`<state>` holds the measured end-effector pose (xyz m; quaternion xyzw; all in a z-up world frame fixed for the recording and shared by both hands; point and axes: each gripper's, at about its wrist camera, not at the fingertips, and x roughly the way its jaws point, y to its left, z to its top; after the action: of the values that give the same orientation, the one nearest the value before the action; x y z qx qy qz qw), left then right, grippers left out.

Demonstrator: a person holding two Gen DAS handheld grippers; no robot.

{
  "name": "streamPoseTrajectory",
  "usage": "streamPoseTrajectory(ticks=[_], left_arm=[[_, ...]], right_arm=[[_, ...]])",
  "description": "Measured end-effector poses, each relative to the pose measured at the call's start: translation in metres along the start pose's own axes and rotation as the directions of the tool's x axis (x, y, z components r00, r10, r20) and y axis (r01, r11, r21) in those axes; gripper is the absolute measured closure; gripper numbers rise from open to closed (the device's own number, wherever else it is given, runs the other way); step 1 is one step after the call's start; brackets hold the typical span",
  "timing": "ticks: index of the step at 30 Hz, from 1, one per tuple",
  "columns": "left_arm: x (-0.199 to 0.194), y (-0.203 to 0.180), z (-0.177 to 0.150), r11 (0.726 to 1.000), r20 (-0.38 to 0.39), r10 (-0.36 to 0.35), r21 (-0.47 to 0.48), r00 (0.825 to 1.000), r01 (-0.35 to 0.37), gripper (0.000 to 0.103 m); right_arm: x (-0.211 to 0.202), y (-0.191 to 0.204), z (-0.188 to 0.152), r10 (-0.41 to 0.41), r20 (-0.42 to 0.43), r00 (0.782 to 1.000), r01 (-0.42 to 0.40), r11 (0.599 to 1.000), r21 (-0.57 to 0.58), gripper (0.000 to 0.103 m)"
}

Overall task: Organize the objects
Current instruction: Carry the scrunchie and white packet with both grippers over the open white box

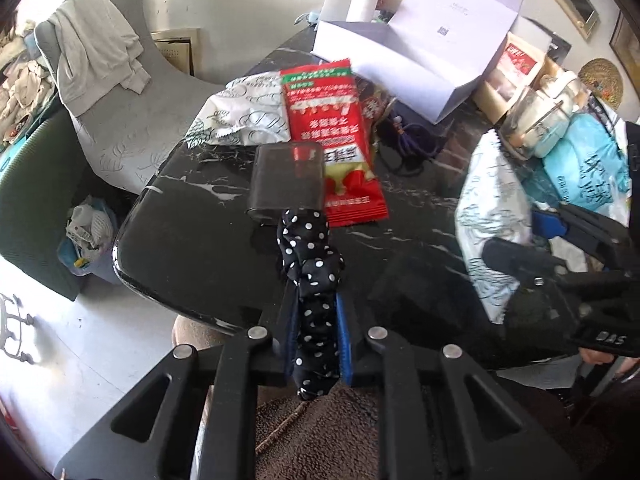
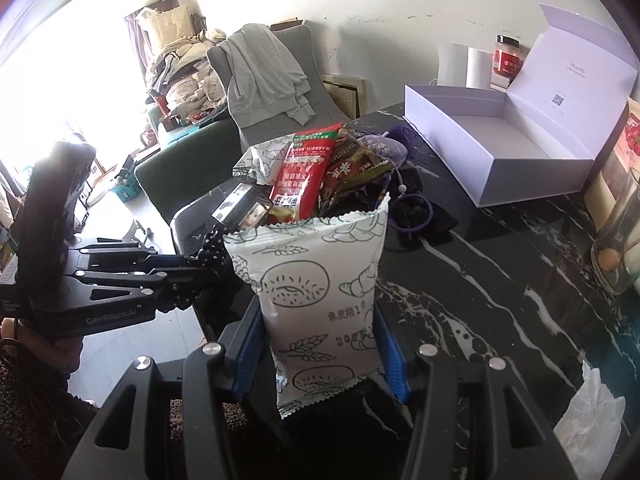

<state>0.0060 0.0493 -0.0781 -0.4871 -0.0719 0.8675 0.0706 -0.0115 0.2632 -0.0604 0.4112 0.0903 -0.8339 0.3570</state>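
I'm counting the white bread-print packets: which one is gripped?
The white packet clamped upright in the right gripper; the other white packet lies flat on the table beside the red packet.

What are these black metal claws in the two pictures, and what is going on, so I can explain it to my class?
No robot here: a person holds a two-finger gripper in each hand, each with a camera looking along its fingers. One picture is from the left gripper, shut on a polka-dot scrunchie. The other is from the right gripper, shut on a white snack bag. On the black marble table lie a red snack packet, a small dark case and an open white box.
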Motion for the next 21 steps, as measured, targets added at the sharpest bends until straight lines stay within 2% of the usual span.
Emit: streamPoseTrajectory(ticks=[9, 21], left_arm=[[-0.031, -0.018, 0.010, 0.998, 0.048, -0.036, 0.053, 0.998, 0.033, 0.088], [-0.030, -0.063, 0.034, 0.979, 0.042, -0.126, 0.167, 0.991, 0.117, 0.088]], right_arm=[[-0.013, 0.004, 0.001, -0.014, 0.020, 1.000, 0.015, 1.000, -0.016, 0.050], [-0.038, -0.015, -0.001, -0.092, 0.039, 0.995, 0.091, 0.996, 0.020, 0.050]])
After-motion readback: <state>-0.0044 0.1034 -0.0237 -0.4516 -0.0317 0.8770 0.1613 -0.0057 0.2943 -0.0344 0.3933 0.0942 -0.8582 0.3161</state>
